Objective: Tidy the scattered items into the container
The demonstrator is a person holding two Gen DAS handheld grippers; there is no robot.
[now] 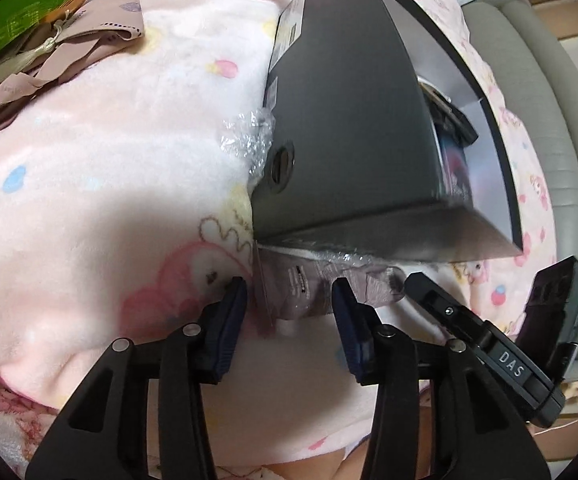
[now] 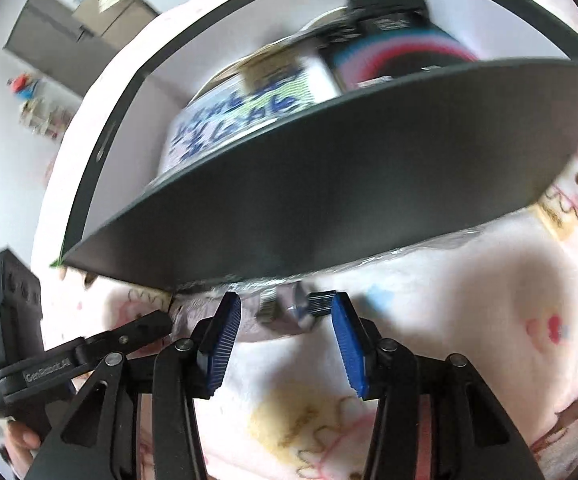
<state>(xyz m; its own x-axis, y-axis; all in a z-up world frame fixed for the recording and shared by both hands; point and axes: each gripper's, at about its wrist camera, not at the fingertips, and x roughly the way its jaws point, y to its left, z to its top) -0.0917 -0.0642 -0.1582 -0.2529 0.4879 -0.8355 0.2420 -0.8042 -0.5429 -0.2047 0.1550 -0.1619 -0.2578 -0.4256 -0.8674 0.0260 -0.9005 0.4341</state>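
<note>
A dark grey open box lies on a pink blanket; it also shows in the right wrist view, holding several packaged items. A greyish plastic packet lies partly under the box's near edge, with bubble wrap beside the box. My left gripper is open, its fingers on either side of the packet. My right gripper is open, facing the same packet from the other side. The right gripper's finger shows in the left view.
A pink-beige cloth item with a green tag lies at the blanket's far left. A grey padded edge runs along the right. A cabinet and wall stand behind the box.
</note>
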